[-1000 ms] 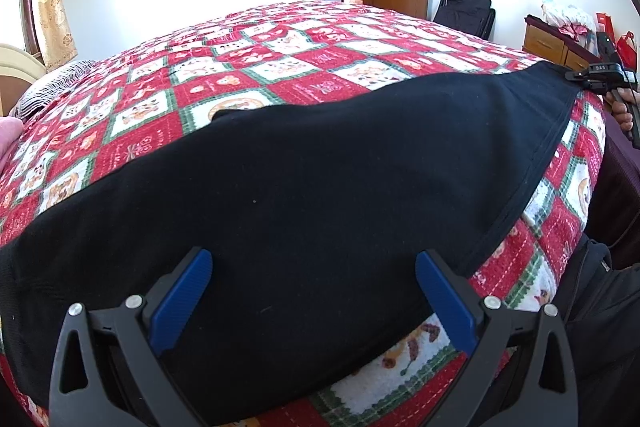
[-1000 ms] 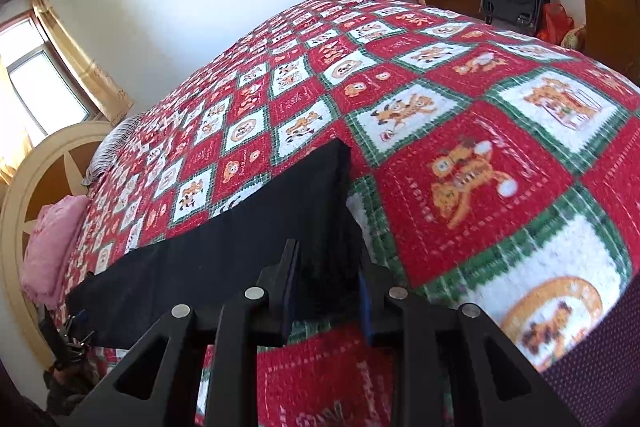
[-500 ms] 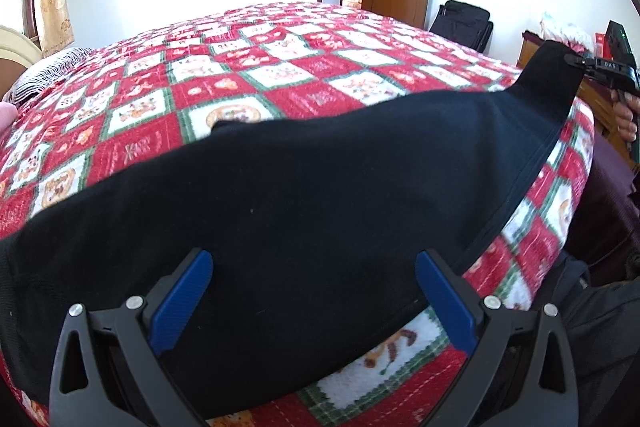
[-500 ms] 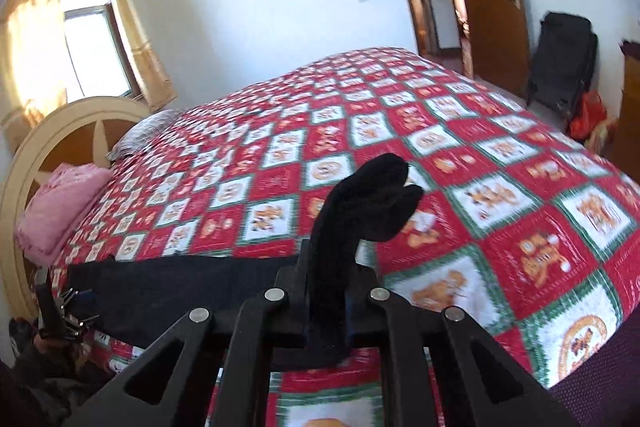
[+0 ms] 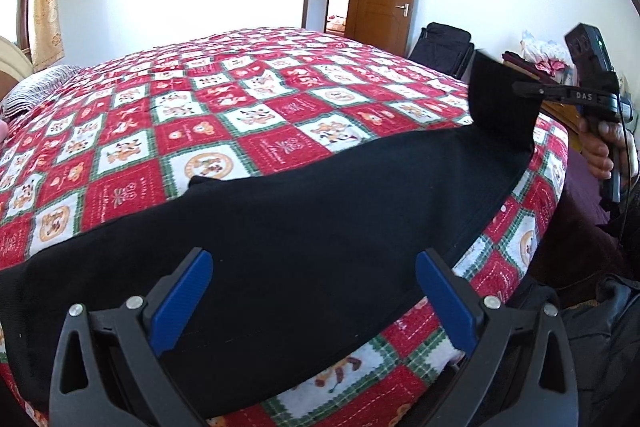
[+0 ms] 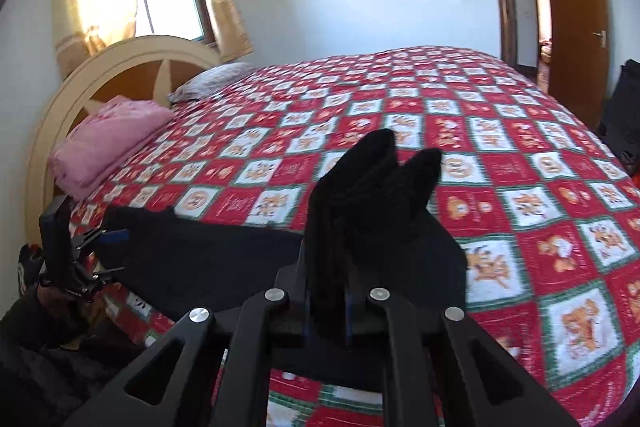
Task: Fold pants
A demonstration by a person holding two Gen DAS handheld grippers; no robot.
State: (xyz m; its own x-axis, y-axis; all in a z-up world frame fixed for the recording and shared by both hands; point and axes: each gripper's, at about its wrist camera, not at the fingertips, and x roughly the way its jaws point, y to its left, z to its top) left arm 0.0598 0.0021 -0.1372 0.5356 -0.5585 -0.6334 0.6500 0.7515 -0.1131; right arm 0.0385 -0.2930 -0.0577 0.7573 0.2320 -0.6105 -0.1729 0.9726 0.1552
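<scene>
Black pants [image 5: 304,211] flat beneath the spread left claw [image 5: 312,303], far end pinched upright in the right claw [image 6: 326,303].

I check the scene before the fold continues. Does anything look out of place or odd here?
Nothing stands out. The black pants lie flat on the bed's quilt, except the end the right gripper has pinched and raised. The left gripper is open above them.

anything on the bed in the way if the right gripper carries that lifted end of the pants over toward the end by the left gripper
Nothing visible blocks it. The right gripper is shut on the raised end of the black pants, and the rest lies flat on the quilt. The left gripper hangs open above the pants. The pink blanket lies off to the side by the headboard.
</scene>
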